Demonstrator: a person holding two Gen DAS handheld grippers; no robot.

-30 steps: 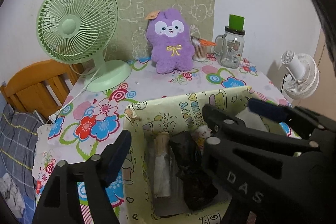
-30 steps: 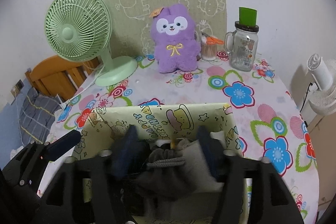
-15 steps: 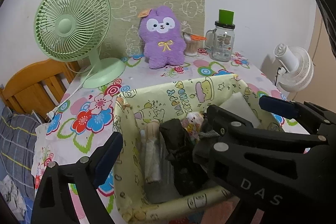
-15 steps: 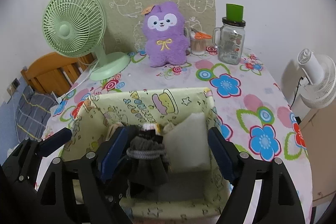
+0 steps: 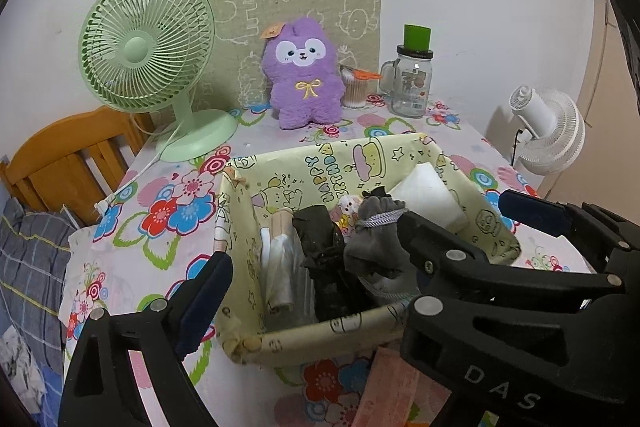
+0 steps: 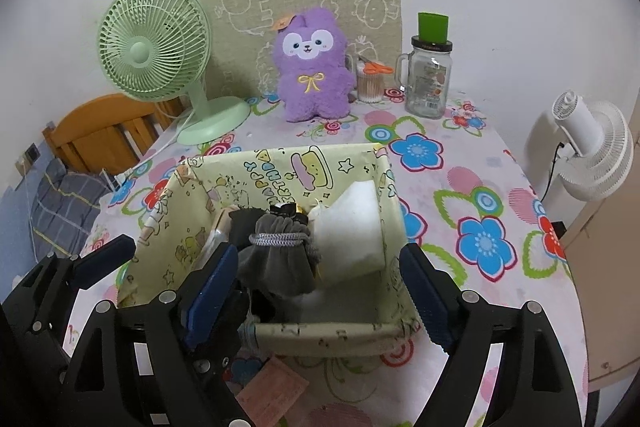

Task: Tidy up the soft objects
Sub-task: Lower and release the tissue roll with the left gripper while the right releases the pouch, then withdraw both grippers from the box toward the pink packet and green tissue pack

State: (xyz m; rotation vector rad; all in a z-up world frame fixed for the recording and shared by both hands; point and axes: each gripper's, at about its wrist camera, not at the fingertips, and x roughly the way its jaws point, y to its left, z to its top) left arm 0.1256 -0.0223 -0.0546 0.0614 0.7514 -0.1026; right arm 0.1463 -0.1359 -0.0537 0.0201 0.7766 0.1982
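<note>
Flowered cloth covers the table [image 6: 460,187], with a green fan [image 6: 154,47] at ten o'clock and a purple plush [image 6: 312,67] at twelve. At centre sits the yellow fabric bin [image 6: 280,171], holding a grey drawstring pouch [image 6: 280,251] and a white pad [image 6: 352,231]. My right gripper [image 6: 318,291] gapes wide over the bin's near rim, gripping nothing. My left gripper [image 5: 404,267] also stands wide open, empty, its left pad outside the bin's left wall.

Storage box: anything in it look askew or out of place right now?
In the yellow cartoon-print box, the white foam block leans tilted against the right wall rather than lying flat. The grey drawstring pouch sits heaped atop the other items, up near the rim. Nothing has spilled onto the floral tablecloth.
</note>
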